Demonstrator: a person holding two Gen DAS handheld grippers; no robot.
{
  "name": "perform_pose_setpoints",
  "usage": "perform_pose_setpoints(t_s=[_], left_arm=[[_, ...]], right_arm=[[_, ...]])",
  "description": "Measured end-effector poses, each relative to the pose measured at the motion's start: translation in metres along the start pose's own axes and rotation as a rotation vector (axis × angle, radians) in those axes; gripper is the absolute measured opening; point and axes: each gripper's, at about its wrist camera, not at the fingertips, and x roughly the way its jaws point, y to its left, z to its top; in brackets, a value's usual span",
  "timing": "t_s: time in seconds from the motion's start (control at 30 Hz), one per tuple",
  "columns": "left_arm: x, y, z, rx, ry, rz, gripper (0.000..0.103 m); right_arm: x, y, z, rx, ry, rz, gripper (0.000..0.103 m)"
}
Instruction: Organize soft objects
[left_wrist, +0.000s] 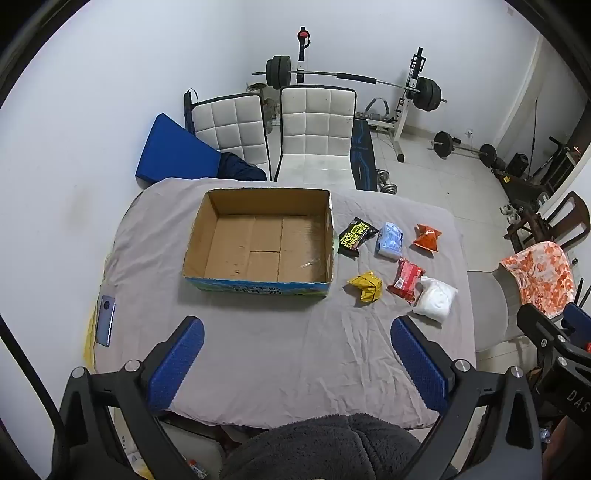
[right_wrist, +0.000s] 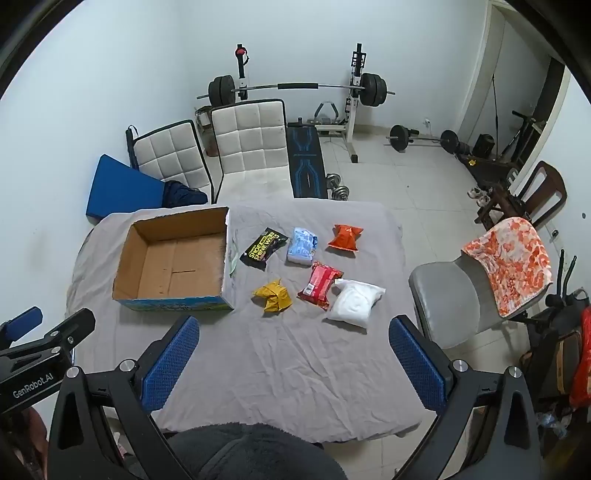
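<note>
- Both grippers are hovering wide open over the table's near edge, the left gripper (left_wrist: 297, 354) and right gripper (right_wrist: 293, 352) each holding nothing, likely poised before a first pick.
- Nearest the right gripper, a white pouch (right_wrist: 355, 302) is lying touching a red packet (right_wrist: 320, 283), with a crumpled yellow packet (right_wrist: 273, 295) just beside the box.
- Farther back, a black wipes packet (right_wrist: 263, 248), blue pack (right_wrist: 302, 245) and orange packet (right_wrist: 345, 238) are sitting apart.
- An empty cardboard box (left_wrist: 195, 251) is waiting open-topped toward the table's left edge, presumably the destination.
- A phone (left_wrist: 105, 319) is resting at the left edge; chairs (left_wrist: 314, 133) are standing beyond the far edge; nothing is blocking the reach.
</note>
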Motion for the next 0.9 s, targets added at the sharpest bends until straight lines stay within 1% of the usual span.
perform_pose_setpoints(t_s=[0.13, 0.23, 0.27, 0.33, 0.43, 0.5, 0.73, 0.9], left_arm=[[0.003, 0.003, 0.001, 0.003, 0.002, 0.003, 0.103], [0.004, 0.008, 0.002, 0.009, 0.002, 0.005, 0.103], [0.004, 0.009, 0.002, 0.013, 0.003, 0.006, 0.103], [0.001, 0.009, -0.001, 0.019, -0.003, 0.017, 0.103], [-0.001, 0.014, -0.001, 0.025, -0.013, 0.014, 0.103], [-0.004, 0.003, 0.004, 0.035, -0.012, 0.029, 0.103], [-0.004, 0.002, 0.008, 0.041, -0.02, 0.03, 0.103], [-0.005, 0.002, 0.01, 0.041, -0.026, 0.027, 0.103]], right_arm=[[0.0, -0.002, 0.001, 0.007, -0.006, -0.008, 0.103], [-0.01, 0.009, -0.005, -0.016, -0.038, -0.016, 0.103], [-0.006, 0.008, 0.002, -0.014, -0.015, -0.012, 0.103], [-0.006, 0.008, 0.003, -0.016, -0.015, -0.012, 0.103], [-0.009, 0.011, 0.002, -0.027, -0.025, -0.016, 0.103], [-0.011, 0.015, 0.002, -0.034, -0.029, -0.02, 0.103], [-0.014, 0.019, 0.004, -0.037, -0.037, -0.028, 0.103], [-0.015, 0.019, 0.007, -0.038, -0.054, -0.049, 0.103]])
